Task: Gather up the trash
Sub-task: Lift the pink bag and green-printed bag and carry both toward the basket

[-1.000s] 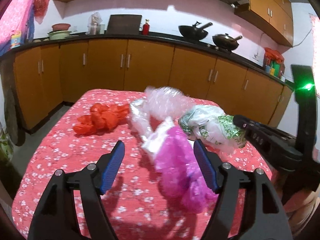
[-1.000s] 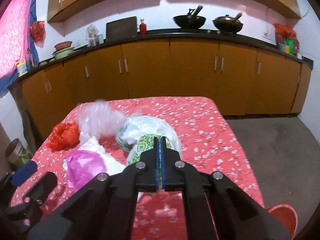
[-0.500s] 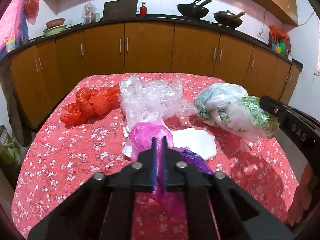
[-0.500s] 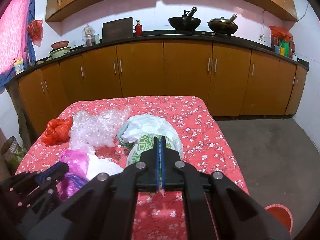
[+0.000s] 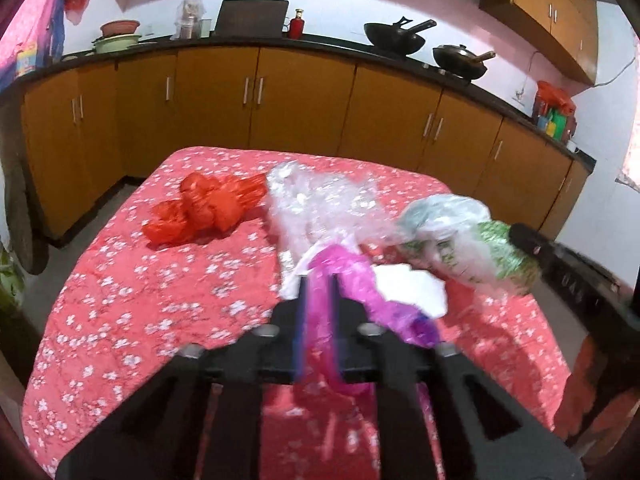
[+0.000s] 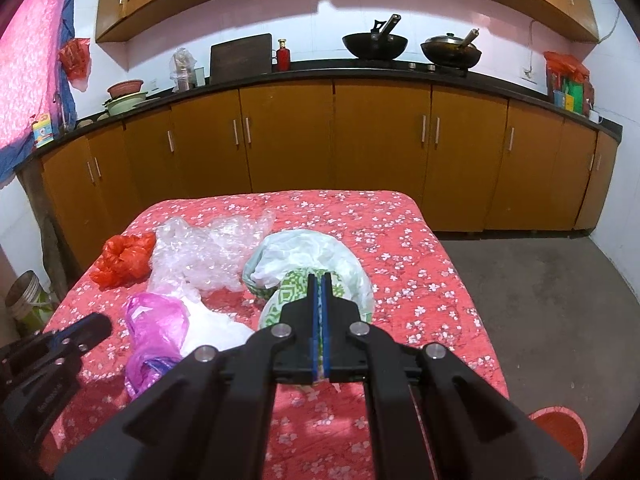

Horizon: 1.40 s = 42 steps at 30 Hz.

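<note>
Trash is mostly plastic bags scattered on the surface (image 6: 420, 248), which wears a red flowered cloth. The pink bag (image 5: 352, 280) is the one that matters right now: it sits right at the left tongs (image 5: 318, 316), a strip of it running between the blue pads, which are easing apart, so whether they really grip it is hard to call through the blur. From there the bag stretches away toward the right side of that view, long axis roughly along the tongs and then bending right. So the left hand is clearly the nearer one for it. The right tongs (image 6: 319, 320) are pressed together on the edge of the green-and-white patterned bag (image 6: 304, 268), which bulges out just ahead of them. The clear crumpled plastic (image 6: 208, 252) lies further back, beside the red bag (image 6: 124, 260) at the far left; both are closer to the left hand's side. A white piece (image 5: 408, 286) lies under the pink bag. Writing: some pale letters on the side of the right tongs in the left view, too blurred to read. No other labels I can make out.
</note>
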### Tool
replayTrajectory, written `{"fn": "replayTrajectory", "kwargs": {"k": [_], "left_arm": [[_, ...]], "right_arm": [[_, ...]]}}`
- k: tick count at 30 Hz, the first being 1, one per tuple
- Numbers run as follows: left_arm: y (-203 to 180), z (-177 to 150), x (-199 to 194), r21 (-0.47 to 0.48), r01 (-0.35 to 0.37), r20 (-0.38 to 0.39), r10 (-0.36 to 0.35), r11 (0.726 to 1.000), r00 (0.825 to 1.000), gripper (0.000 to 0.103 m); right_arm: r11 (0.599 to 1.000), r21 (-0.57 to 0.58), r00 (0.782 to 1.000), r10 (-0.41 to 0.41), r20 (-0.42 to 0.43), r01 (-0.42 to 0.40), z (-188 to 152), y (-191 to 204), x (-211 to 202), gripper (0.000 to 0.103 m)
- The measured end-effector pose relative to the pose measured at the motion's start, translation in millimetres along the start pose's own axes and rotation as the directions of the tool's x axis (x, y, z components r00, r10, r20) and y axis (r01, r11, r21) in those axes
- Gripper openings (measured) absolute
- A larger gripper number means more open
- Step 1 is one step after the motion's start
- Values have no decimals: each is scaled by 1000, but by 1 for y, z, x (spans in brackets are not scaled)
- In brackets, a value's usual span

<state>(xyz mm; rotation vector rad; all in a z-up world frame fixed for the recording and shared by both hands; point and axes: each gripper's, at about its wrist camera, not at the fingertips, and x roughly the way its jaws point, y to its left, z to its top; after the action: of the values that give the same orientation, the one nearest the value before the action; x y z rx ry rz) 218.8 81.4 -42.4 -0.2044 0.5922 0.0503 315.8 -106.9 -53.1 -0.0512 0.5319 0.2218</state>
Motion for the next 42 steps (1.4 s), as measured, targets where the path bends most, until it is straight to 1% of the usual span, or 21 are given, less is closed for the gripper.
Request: {"fn": "replayTrajectory", "kwargs": {"k": [1, 2, 5, 8, 9, 10, 11, 12, 13, 16, 24, 32, 37, 42], "left_arm": [[-3, 2, 0, -9, 6, 9, -6, 1000, 1000, 48], [-6, 3, 0, -10, 9, 15, -9, 1000, 1000, 50], [-15, 6, 7, 5, 1, 1, -1, 1000, 1000, 51], [-19, 7, 23, 24, -34, -45, 35, 999, 998, 51], [-18, 7, 28, 22, -38, -60, 40, 999, 997, 43], [-17, 7, 33, 17, -34, -77, 35, 999, 996, 28], [-15, 7, 37, 14, -31, -91, 32, 999, 995, 22], [-14, 7, 38, 11, -29, -93, 29, 1000, 995, 13], [-12, 7, 37, 12, -28, -83, 29, 1000, 996, 9], [-7, 7, 29, 18, -29, -57, 30, 999, 998, 7], [14, 17, 4, -3, -56, 5, 56, 998, 998, 6], [25, 25, -18, 3, -73, 49, 73, 997, 996, 6], [34, 29, -23, 19, -116, 65, 115, 993, 991, 6], [41, 34, -23, 13, -162, 89, 160, 987, 983, 6]], "right_arm": [[1000, -3, 1000, 1, 0, -1, 0, 0, -1, 3], [1000, -6, 1000, 2, 0, -2, 0, 1, -2, 3], [1000, -11, 1000, 2, -2, -2, 1, 1, -2, 3], [1000, -6, 1000, 5, -5, -5, 1, 0, -3, 3], [1000, -6, 1000, 6, -6, -7, 1, 0, -3, 3], [1000, -8, 1000, 6, -6, -6, 1, 0, -3, 3], [1000, -11, 1000, 6, -6, -6, 0, 1, -4, 3], [1000, -12, 1000, 7, -7, -7, 0, 1, -4, 3], [1000, -13, 1000, 8, -7, -8, 0, 1, -4, 3], [1000, -10, 1000, 6, -3, -6, 0, 1, -5, 3], [1000, 8, 1000, 2, 10, -2, 0, -3, -10, 3], [1000, 17, 1000, 0, 25, 0, 2, -4, -19, 3], [1000, 19, 999, 0, 35, -1, 5, -3, -25, 3], [1000, 23, 999, -5, 50, 3, 8, -1, -31, 3]]}}
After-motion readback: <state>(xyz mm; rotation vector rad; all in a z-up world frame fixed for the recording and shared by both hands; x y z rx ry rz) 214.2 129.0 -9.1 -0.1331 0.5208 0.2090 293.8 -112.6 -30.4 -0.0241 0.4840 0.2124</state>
